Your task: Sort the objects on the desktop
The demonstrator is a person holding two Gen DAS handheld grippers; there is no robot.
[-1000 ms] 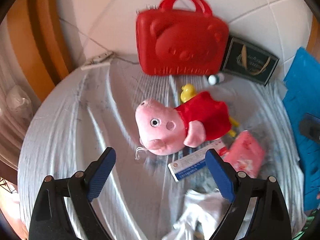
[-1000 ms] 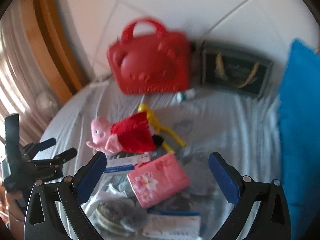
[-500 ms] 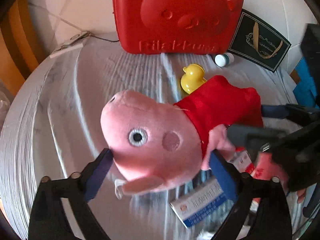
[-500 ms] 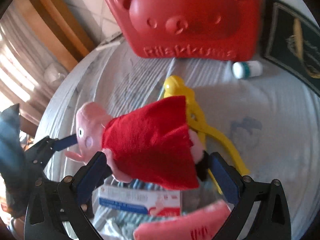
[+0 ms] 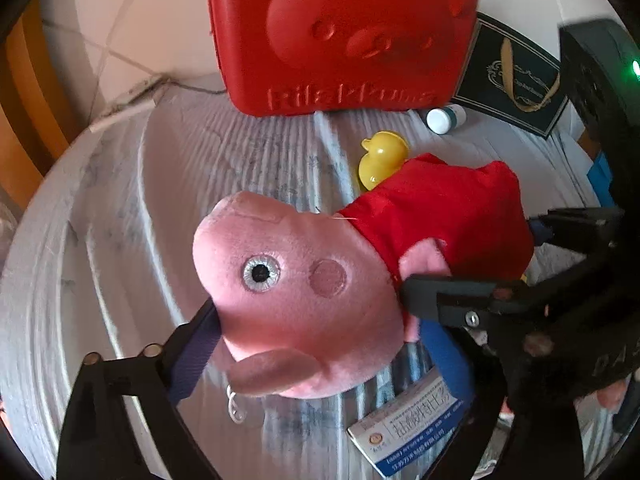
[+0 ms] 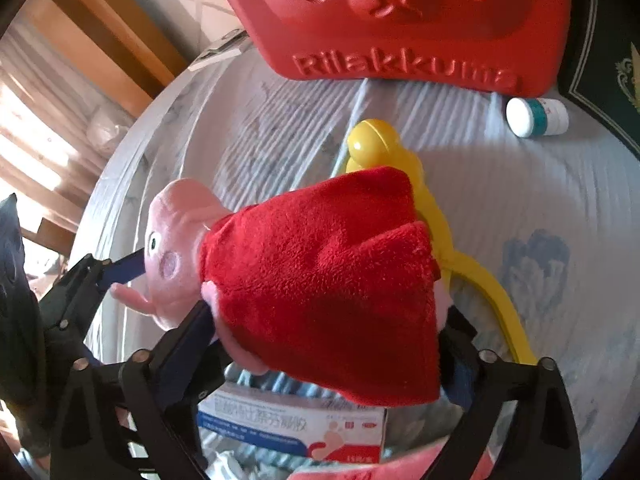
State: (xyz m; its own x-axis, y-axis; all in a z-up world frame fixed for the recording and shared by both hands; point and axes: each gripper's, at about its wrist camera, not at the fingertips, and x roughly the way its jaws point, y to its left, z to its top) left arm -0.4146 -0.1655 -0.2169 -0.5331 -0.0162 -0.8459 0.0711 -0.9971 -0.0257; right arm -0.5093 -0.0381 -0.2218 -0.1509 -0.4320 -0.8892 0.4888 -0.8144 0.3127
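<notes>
The left gripper (image 5: 320, 344) is clamped on the pink head of the plush pig (image 5: 304, 300), one blue finger pressed against each side. The right gripper (image 6: 328, 344) is clamped on the pig's red dress (image 6: 332, 280), its fingers squeezing the lower body. The pig lies sideways above a striped grey cloth (image 5: 120, 220). A yellow duck toy (image 5: 382, 158) lies just behind the pig, near a small white bottle (image 5: 444, 118). A red bear-faced case (image 5: 344, 36) stands upright at the back, with a dark card (image 5: 516, 80) beside it. A printed box (image 6: 292, 428) lies under the pig.
</notes>
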